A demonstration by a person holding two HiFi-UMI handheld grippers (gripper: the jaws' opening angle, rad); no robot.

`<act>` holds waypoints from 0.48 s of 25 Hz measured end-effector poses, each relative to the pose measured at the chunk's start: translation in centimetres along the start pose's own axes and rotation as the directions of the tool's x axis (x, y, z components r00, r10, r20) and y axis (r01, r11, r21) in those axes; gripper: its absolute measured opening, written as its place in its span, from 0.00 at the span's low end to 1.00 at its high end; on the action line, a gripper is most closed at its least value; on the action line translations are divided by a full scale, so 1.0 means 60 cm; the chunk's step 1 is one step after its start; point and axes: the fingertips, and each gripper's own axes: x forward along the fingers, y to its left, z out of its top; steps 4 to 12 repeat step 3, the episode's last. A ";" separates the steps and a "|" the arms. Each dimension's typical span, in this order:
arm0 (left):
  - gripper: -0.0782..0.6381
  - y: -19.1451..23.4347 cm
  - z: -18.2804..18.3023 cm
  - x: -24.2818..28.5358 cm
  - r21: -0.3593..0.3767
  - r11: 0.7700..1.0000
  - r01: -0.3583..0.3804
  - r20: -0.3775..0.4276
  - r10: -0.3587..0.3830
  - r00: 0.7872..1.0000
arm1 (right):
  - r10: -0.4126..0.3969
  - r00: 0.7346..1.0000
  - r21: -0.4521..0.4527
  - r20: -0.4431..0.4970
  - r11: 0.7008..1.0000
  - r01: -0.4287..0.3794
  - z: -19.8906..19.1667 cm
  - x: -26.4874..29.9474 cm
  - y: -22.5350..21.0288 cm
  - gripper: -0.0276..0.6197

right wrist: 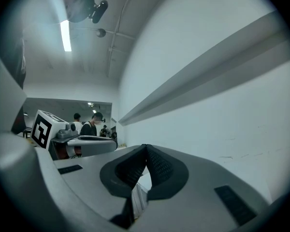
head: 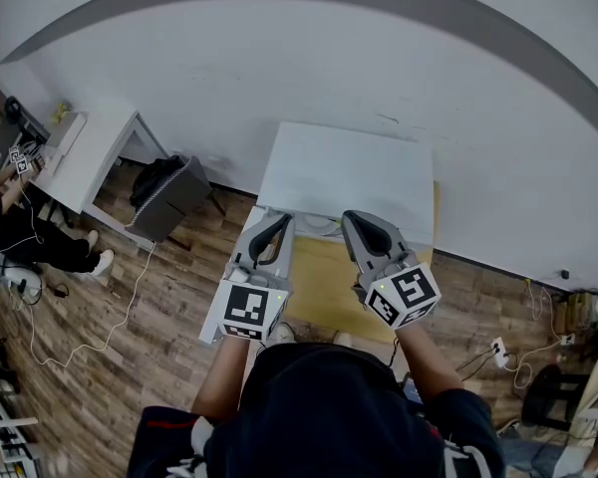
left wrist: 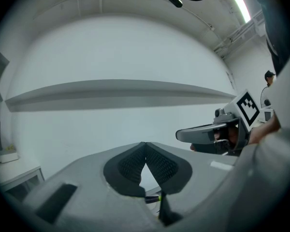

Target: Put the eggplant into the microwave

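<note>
Left gripper point(left wrist: 145, 145): the two ribbed pads meet at their tips, jaws closed, nothing between them. Right gripper point(right wrist: 145, 147): same story, pads pressed tip to tip and empty. Both point level at a white wall point(head: 279, 78) crossed by a grey band point(left wrist: 121, 88).

From each gripper's own view, the other shows off to the side, with its marker cube point(left wrist: 247, 107) riding behind the jaws. From the head view, the pair sit side by side, the left gripper point(head: 282, 218) and the right gripper point(head: 355, 217) a little apart, over a wood-coloured surface point(head: 324, 287).

Just ahead of the jaw tips lies a white flat-topped block point(head: 349, 172) against the wall. Only its top shows; front, door and inside are hidden from up here, so I cannot tell whether it is the microwave or what it holds. The eggplant cannot be made out in any view. The person's dark head and shoulders cut off the near edge of the wood surface.

Further out: a white desk point(head: 90, 152) on the left, a dark bag or chair point(head: 164, 199) beside it, a cable point(head: 90, 339) trailing over the plank floor point(head: 169, 297). People point(right wrist: 89, 124) stand far back in the right gripper view, too small to read.
</note>
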 end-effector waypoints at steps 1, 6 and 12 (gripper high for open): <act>0.13 0.002 0.001 0.001 0.001 1.000 0.000 0.001 0.000 1.000 | -0.001 1.000 0.000 0.000 1.000 0.001 0.001 0.002 -0.001 0.06; 0.13 0.004 0.002 0.003 0.002 1.000 0.000 0.002 0.000 1.000 | -0.001 1.000 -0.002 0.000 1.000 0.001 0.002 0.005 -0.004 0.06; 0.13 0.004 0.002 0.003 0.002 1.000 0.000 0.002 0.000 1.000 | -0.001 1.000 -0.002 0.000 1.000 0.001 0.002 0.005 -0.004 0.06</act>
